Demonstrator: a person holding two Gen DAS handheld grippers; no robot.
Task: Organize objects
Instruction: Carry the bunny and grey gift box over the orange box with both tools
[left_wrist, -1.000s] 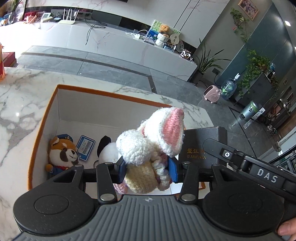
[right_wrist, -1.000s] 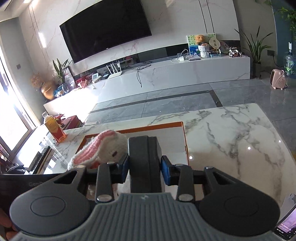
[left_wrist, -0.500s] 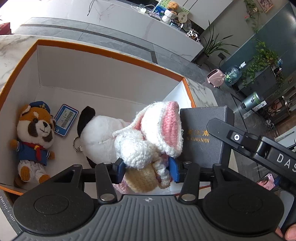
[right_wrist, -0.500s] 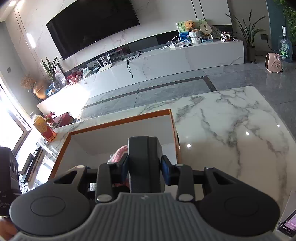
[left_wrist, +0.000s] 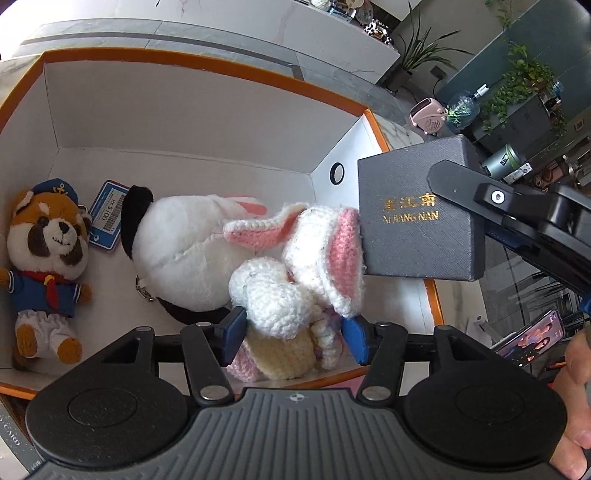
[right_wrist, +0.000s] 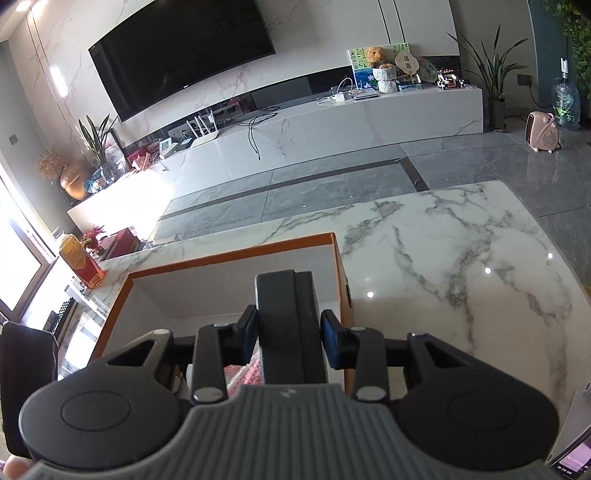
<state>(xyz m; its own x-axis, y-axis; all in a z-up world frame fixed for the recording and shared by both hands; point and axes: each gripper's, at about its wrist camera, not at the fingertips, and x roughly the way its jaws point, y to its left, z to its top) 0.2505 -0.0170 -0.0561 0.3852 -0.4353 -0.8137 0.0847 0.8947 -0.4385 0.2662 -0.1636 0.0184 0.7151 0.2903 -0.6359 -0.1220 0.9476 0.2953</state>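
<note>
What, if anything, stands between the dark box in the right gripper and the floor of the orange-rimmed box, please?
The crocheted rabbit does: it lies in the orange-rimmed box at the dark box's lower edge, between the opening jaws of the left gripper. The right gripper holds the dark box above it.

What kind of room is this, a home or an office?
Most likely a home living room: a large wall-mounted television above a long marble media console, potted plants, and a marble table.
</note>
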